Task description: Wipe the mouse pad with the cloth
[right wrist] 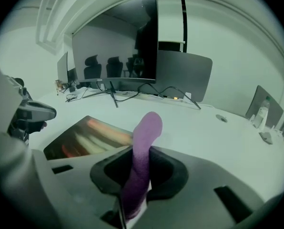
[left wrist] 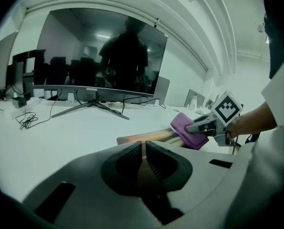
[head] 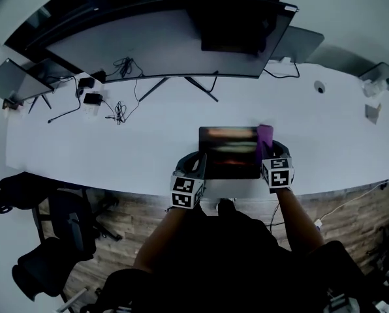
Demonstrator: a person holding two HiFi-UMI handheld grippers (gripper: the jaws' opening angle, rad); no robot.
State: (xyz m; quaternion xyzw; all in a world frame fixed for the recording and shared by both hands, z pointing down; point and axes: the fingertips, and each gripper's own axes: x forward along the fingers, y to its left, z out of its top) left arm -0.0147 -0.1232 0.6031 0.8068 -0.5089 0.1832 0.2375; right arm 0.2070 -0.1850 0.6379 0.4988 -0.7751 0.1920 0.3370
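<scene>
White tabletop (head: 116, 155), viewed from above, its near edge curving past me. Nearest, my left hand-held gripper (head: 196, 166) sits at the near left corner of the mouse pad (head: 228, 152). Its jaws are drawn together, apparently pinching the pad's edge to pin it. My right hand-held gripper (head: 271, 154) is clamped on the purple cloth (head: 265, 135), which stands up between the jaws as a folded strip and reaches over the pad's right edge. The pad lies flat, close to the tabletop's near edge, between the two grippers. Beyond it stand the legs of a wide curved monitor (head: 168, 38), with loose cables (head: 119, 109) to the left, well apart from the pad.

Judgement: the wipe is at the pad's right margin. To do it well, I should lower the cloth so that its flat face, not its folded tip, bears on the pad. I should then draw it leftward in overlapping passes, holding the left corner down so the pad does not slide.
</scene>
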